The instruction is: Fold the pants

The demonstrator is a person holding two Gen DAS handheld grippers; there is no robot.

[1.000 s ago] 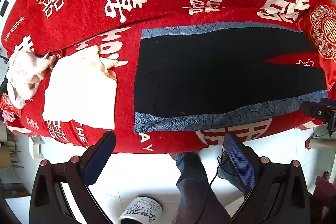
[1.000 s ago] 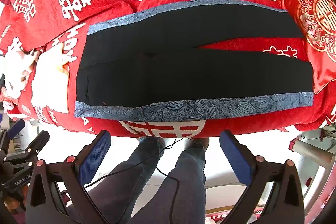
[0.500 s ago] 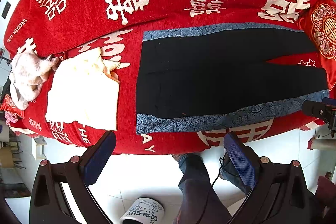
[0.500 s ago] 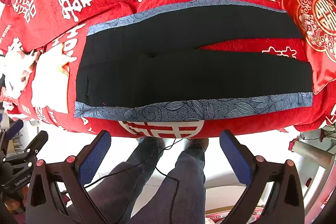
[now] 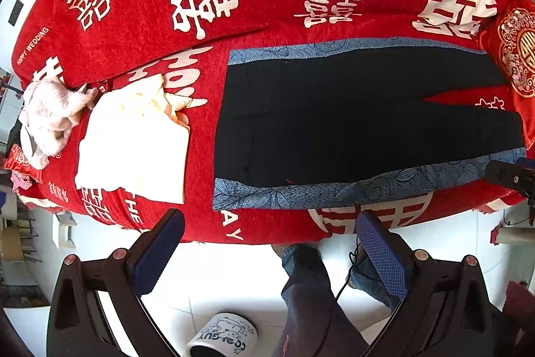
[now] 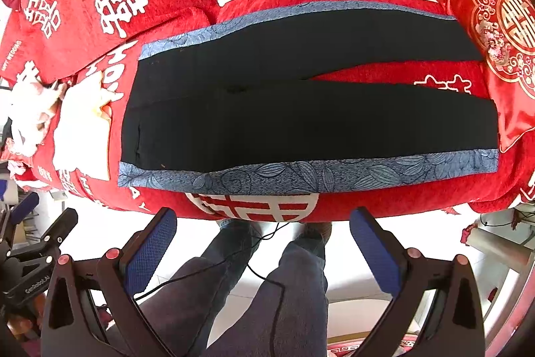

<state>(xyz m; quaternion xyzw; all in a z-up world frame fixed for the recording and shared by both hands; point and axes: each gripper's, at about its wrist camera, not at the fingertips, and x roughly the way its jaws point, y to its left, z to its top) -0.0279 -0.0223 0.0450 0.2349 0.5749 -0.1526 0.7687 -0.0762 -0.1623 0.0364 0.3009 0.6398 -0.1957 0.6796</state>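
Black pants with blue patterned side stripes lie flat on a red sofa cover, waist to the left, legs spread to the right. They also show in the right wrist view. My left gripper is open and empty, held in front of the sofa edge below the waist end. My right gripper is open and empty, below the near blue stripe at mid-length.
A folded cream cloth and a pink plush item lie left of the pants. A red embroidered cushion sits at the right end. A white mug stands on the floor. The person's legs are below.
Both views have shifted slightly; the left gripper has edged a little toward the sofa. The pants have not moved and both grippers stay open.
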